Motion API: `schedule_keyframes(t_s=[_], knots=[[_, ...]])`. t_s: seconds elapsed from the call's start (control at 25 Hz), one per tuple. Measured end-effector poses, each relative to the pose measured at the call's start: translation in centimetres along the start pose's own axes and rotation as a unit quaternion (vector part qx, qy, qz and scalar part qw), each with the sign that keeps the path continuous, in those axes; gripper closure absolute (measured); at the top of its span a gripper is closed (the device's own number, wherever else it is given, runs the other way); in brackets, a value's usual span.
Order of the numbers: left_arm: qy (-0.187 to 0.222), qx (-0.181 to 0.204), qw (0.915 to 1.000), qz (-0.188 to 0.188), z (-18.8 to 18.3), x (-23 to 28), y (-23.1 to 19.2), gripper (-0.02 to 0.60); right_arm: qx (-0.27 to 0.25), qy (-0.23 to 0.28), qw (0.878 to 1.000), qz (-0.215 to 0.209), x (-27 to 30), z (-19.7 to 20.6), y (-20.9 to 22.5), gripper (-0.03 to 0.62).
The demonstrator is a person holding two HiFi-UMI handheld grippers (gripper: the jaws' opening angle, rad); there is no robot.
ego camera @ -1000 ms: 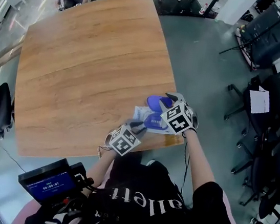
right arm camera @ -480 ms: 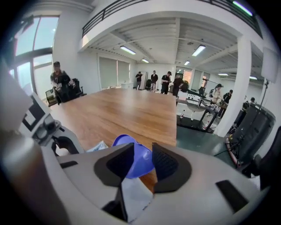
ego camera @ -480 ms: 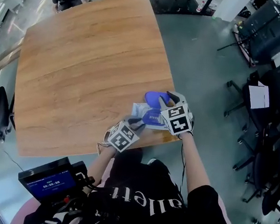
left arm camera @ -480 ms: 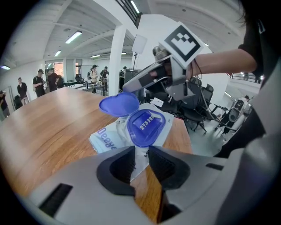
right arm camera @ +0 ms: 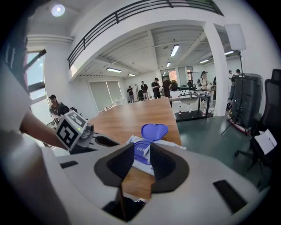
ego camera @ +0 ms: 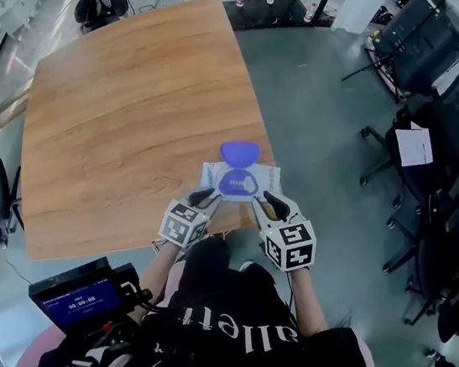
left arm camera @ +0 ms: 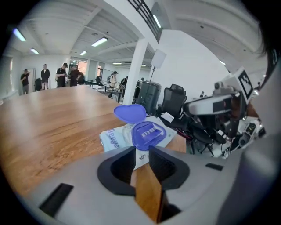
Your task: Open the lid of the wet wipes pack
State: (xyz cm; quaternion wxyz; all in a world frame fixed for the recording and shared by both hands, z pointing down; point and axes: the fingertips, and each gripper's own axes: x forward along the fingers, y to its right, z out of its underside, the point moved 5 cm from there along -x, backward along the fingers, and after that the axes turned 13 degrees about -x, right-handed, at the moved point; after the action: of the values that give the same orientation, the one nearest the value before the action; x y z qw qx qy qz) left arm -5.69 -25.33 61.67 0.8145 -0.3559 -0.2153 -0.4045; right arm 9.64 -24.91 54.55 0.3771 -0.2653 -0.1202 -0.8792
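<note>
Pack [ego camera: 268, 180] lies flat on the counter [ego camera: 139, 106], close to its near edge and right in front of the person. Its long axis runs crosswise, left to right. The blue lid [ego camera: 240, 151] is already up, hinged on the far side and tipped away from the person. This bares the blue opening [ego camera: 236, 184] in the middle of the pack, so the task looks done.

The left gripper [ego camera: 208, 194] sits at the pack's near left corner. Its jaws are a narrow gap apart, and the left gripper view shows the white corner reaching into that gap. I cannot tell whether the jaws touch it.

The right gripper [ego camera: 263, 198] points at the near edge further right. Its jaws are also slightly spread with nothing between them, and bare counter shows in the gap short of the pack.

The pack therefore lies straight ahead of both pairs of jaws, with the lid beyond the opening. The left is the nearer of the two. Any further move would likely be a straight pull back toward the person, and the left jaws should clear the corner first so the pack is not dragged.
</note>
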Motion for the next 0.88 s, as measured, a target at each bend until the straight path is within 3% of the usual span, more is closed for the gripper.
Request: schedule_keyframes(t_s=[0.2,0.36,0.48,0.56,0.68,0.88], knots=[[0.060,-0.043,0.9971,0.020,-2.1,-2.3,1.0,0.488,0.041,0.029,0.999,-0.004,-2.1,0.4,-1.8,0.480],[0.096,-0.061,0.9931,0.030,-2.7,-5.6,5.2,0.494,0.038,0.032,0.999,-0.017,-4.9,1.8,-3.5,0.480],[0.145,-0.064,0.9867,0.038,-1.5,-7.5,8.7,0.576,0.030,0.033,0.999,-0.030,-7.6,3.2,-4.6,0.480],[0.173,-0.078,0.9807,0.046,-0.7,-8.4,10.6,0.580,0.026,0.030,0.999,-0.037,-8.8,4.1,-5.2,0.482],[0.187,-0.091,0.9765,0.057,0.8,-9.5,13.5,0.580,0.025,0.030,0.998,-0.051,-10.4,5.2,-6.1,0.482],[0.172,-0.069,0.9817,0.043,4.7,-10.9,16.9,0.580,0.032,0.042,0.996,-0.077,-13.1,6.1,-8.4,0.482]])
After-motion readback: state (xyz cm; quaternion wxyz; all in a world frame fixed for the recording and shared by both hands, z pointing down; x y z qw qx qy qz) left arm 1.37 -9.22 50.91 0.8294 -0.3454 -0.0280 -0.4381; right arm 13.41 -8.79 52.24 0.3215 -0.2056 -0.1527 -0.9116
